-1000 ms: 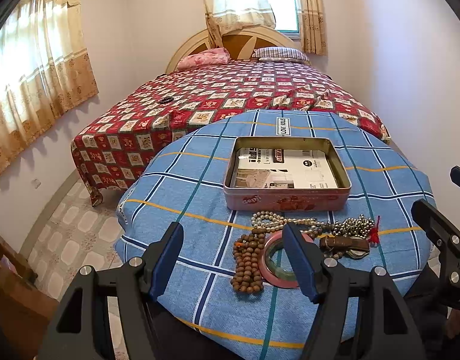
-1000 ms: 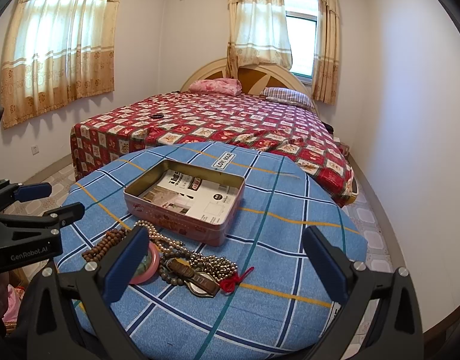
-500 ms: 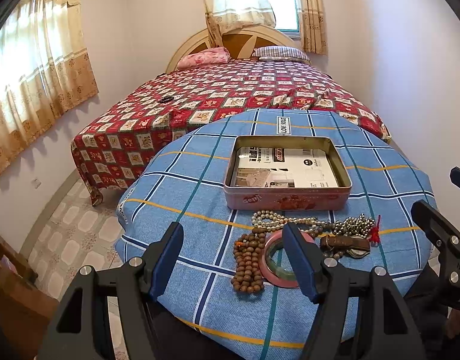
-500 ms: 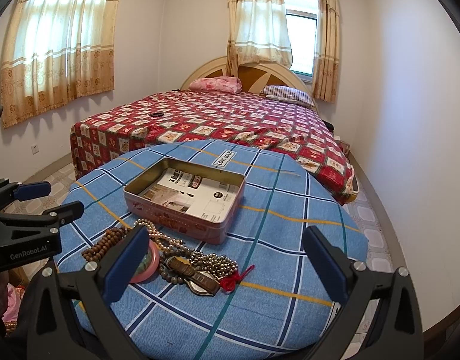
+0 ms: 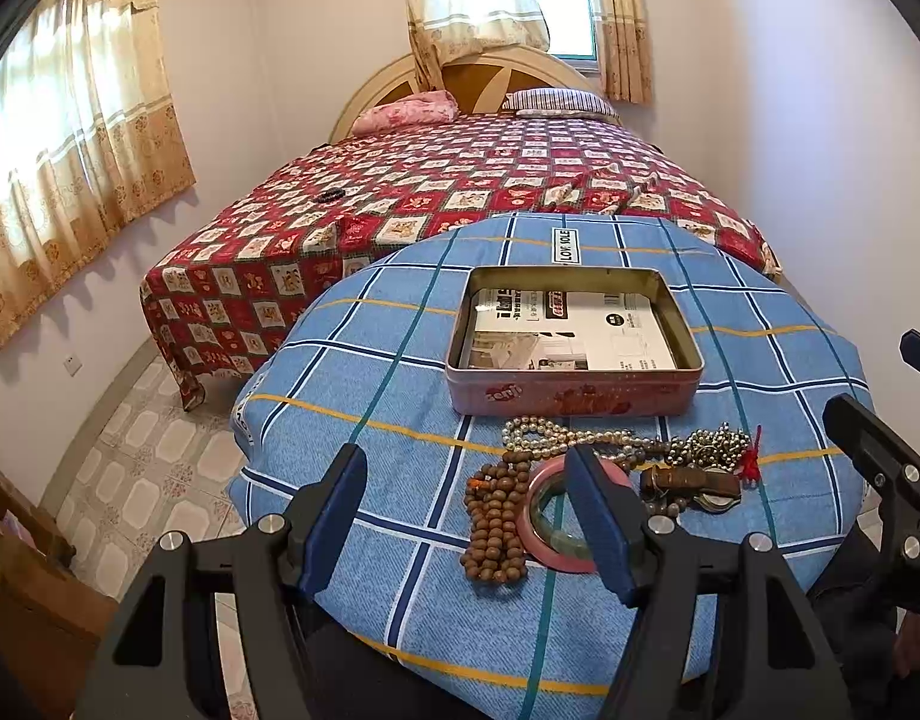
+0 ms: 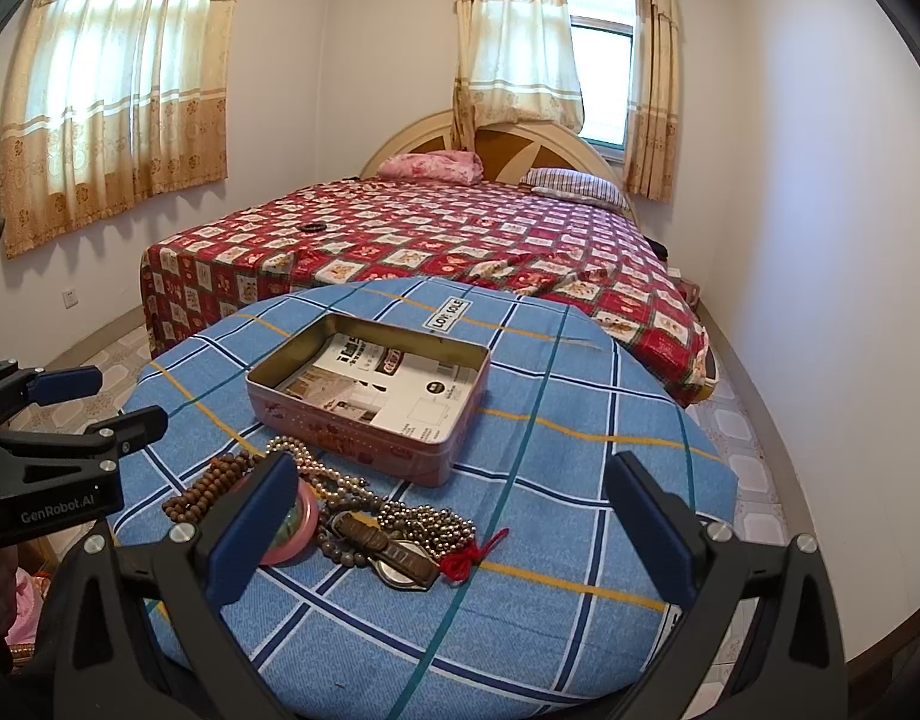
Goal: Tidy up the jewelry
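Observation:
An open pink tin [image 5: 571, 399] [image 6: 363, 438] with printed paper inside sits mid-table on a blue checked cloth. In front of it lies a jewelry pile: brown wooden beads [image 5: 496, 519] [image 6: 210, 483], a pearl strand [image 5: 556, 435] [image 6: 315, 462], a pink ring-shaped case [image 5: 550, 531] [image 6: 291, 534], a brown-strap watch [image 5: 694, 483] [image 6: 387, 543], and silver beads with a red tassel [image 5: 715, 444] [image 6: 435, 522]. My left gripper [image 5: 466, 516] is open and empty, just short of the pile. My right gripper [image 6: 453, 528] is open and empty, above the table's near edge.
The round table [image 5: 351, 372] [image 6: 580, 480] ends close below both grippers. A bed with a red patterned cover [image 5: 460, 192] [image 6: 460, 234] stands behind it. Tiled floor [image 5: 141, 438] lies to the left, a white wall [image 6: 820, 240] to the right.
The right gripper's view has shifted slightly, lowering a little toward the table. The left gripper and the jewelry have not moved.

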`<state>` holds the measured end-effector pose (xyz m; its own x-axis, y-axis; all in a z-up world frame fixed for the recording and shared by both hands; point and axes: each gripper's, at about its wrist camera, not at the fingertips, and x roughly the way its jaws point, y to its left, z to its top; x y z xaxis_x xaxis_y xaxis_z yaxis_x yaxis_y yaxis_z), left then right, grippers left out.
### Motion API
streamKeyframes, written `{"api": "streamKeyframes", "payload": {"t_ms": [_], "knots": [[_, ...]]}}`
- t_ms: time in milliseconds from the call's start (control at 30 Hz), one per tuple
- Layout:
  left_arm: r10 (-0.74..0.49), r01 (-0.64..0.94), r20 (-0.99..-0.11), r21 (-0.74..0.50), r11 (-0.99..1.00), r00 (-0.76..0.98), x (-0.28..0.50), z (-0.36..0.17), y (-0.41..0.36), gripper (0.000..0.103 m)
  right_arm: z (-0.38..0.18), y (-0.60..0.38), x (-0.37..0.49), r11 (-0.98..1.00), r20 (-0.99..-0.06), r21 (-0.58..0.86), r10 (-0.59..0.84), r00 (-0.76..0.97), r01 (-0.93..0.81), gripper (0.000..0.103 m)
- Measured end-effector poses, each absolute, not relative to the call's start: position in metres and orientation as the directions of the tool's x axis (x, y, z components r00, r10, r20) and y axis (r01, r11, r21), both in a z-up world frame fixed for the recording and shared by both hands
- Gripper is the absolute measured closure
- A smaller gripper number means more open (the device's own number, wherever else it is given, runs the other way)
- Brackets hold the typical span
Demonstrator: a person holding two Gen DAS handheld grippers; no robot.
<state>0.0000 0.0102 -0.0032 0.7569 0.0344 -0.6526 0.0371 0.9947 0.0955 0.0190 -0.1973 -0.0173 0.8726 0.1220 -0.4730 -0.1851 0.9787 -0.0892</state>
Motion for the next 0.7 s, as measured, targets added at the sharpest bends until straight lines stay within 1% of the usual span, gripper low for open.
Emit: {"api": "streamKeyframes", "payload": {"t_ms": [467, 700], "knots": [[0.035, 0.039, -0.656, 0.099, 0.994, 0.754, 0.000, -0.005, 0.009, 0.034, -0.017, -0.198, 0.020, 0.979, -0.477, -0.088, 0.123, 0.870, -0.186, 0.000], [0.041, 0.042, -0.667, 0.109, 0.993, 0.744, 0.002, -0.014, 0.006, 0.034, -0.031, -0.202, 0.019, 0.979, -0.480, -0.085, 0.125, 0.868, -0.188, 0.000]]}}
